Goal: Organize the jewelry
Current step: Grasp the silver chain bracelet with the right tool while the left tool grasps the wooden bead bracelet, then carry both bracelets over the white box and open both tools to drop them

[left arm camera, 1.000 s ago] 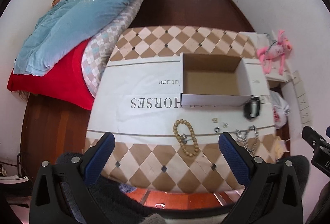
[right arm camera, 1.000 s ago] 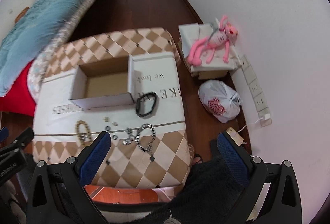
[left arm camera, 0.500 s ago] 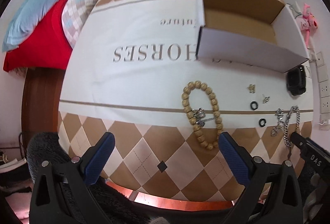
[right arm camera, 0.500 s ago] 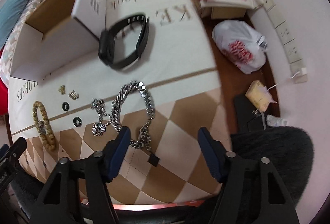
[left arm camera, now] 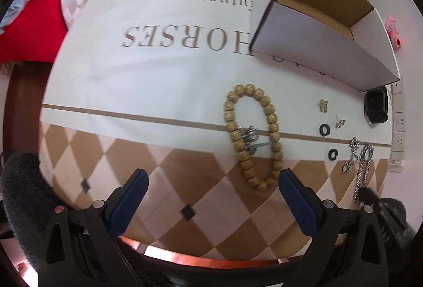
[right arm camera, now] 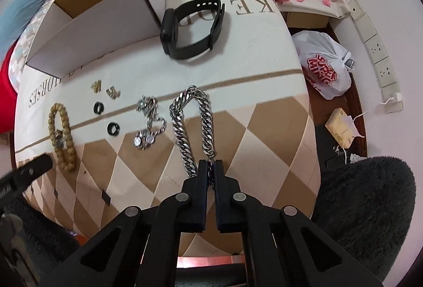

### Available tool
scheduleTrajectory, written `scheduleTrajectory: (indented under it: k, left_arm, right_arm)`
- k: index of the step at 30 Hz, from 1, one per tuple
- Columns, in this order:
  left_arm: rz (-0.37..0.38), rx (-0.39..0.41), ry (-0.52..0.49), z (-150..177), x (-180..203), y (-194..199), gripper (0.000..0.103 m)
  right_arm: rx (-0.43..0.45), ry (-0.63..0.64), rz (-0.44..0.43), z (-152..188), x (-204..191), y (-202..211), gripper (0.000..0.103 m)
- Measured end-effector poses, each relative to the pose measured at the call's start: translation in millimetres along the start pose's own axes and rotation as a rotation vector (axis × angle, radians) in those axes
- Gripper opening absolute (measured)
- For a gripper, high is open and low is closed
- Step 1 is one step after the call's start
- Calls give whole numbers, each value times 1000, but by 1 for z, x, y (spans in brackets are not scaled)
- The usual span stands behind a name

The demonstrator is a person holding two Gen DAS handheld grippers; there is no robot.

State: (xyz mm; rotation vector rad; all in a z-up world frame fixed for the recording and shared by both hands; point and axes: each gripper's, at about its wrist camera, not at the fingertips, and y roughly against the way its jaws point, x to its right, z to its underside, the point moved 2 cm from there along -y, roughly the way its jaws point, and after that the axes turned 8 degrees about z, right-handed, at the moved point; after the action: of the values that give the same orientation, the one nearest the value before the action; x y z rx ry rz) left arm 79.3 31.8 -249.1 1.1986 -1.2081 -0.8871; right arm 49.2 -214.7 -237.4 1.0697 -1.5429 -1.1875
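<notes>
We are pinching the near end of the chain [right arm camera: 192,128] with the right gripper [right arm camera: 211,168], its blue pads closed tight on the links where the loop's two strands meet. The chain is lying flat on the cloth [right arm camera: 264,133], its loop stretching away from the gripper toward 12 o'clock. At 12 o'clock beyond it, the black watch [right arm camera: 191,28] is standing on its strap, just beside the corner of the white box [right arm camera: 105,20], which is sitting open-topped at 11 o'clock.

At 9 o'clock of the chain, close by, a small silver charm bracelet [right arm camera: 148,125] is lying in a tangle. Farther toward 9 o'clock two black rings [right arm camera: 98,107] are resting apart from each other, with two small gold earrings [right arm camera: 96,86] just beyond them toward the box. At the far 9 o'clock edge the bead bracelet [right arm camera: 61,136] is lying stretched out, a small silver piece inside its loop.

We are holding the left gripper [left arm camera: 211,197] wide open above the cloth's checked border, gripping nothing. The bead bracelet's near end [left arm camera: 253,136] is lying just beyond the right fingertip [left arm camera: 288,181], not touching it as far as we are able to tell. The box [left arm camera: 325,46] is sitting at 1 o'clock in that view.
</notes>
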Motion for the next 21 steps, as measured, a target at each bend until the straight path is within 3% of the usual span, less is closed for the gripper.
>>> scheduleTrajectory:
  k: [1,3,4,6,7,8,9,13,21]
  left_arm:
    - [11,0,-12,-2,3,-4,99]
    - [7,-1,-37,-4,6,-10,83]
    - [1,-8,-53,-4,9,-13,61]
    - [-39,4,-100,-4,15,-15,54]
    - [-47,15,-120,-4,18,-13,41]
    - [-45,32,-140,-3,22,-11,20]
    - [-40,33,-153,-3,26,-9,10]
    - [-36,42,-175,-1,26,-3,7]
    - [13,120,-220,11,41,44,6]
  right_arm:
    - [3,-3,2,1,-1,0,4]
    - [7,1,14,1,-2,0,5]
    - [7,4,22,0,-3,-1,5]
    - [8,12,29,-1,-3,-1,5]
    - [8,14,32,-1,-3,-1,5]
    - [9,17,36,-2,-4,-1,5]
    - [10,20,40,-2,-4,-1,5]
    - [17,17,37,0,-8,2,4]
    - [38,-49,-129,-2,6,26,4]
